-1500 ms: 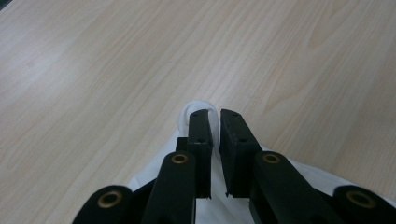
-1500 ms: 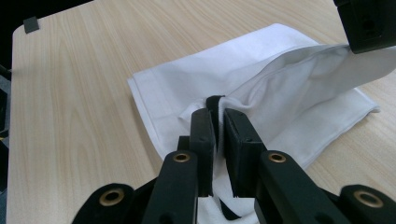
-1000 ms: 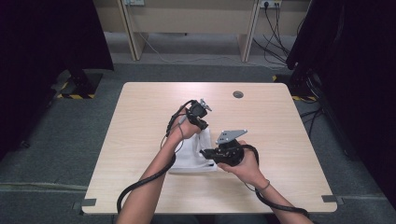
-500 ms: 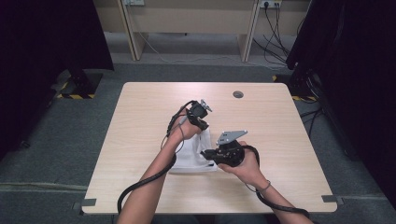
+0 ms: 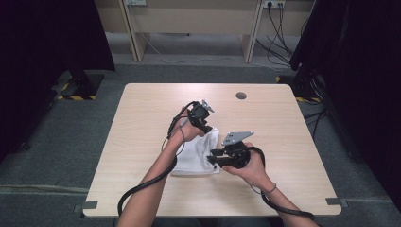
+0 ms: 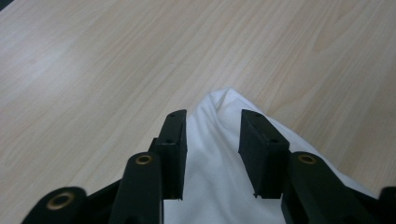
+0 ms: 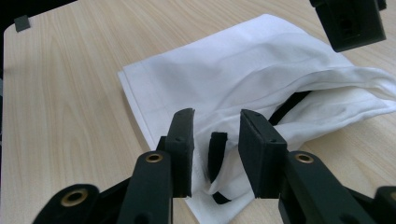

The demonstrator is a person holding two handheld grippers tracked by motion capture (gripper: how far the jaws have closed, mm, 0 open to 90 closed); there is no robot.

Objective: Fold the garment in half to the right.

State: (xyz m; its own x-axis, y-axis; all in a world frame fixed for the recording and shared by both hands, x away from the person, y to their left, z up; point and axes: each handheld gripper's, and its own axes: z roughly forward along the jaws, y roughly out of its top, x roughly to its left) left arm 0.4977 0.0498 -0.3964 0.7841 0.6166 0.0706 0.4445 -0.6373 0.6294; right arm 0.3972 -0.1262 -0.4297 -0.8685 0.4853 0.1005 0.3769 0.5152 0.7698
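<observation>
A white cloth bag (image 5: 196, 156) lies crumpled near the middle of the light wooden table (image 5: 142, 109). My left gripper (image 5: 205, 125) is at the bag's far corner. In the left gripper view its jaws (image 6: 212, 114) stand open on either side of a raised peak of the white cloth (image 6: 219, 154). My right gripper (image 5: 213, 156) is at the bag's right side. In the right gripper view it (image 7: 215, 114) is open, with a black strap (image 7: 217, 154) of the bag (image 7: 243, 65) standing between the jaws. The bag's mouth gapes, with more black strap (image 7: 289, 105) inside.
A round cable hole (image 5: 241, 95) sits near the table's far edge. The left gripper's jaw (image 7: 350, 23) hangs over the bag's far end in the right gripper view. Bare wood lies left and right of the bag. Dark floor and desk legs surround the table.
</observation>
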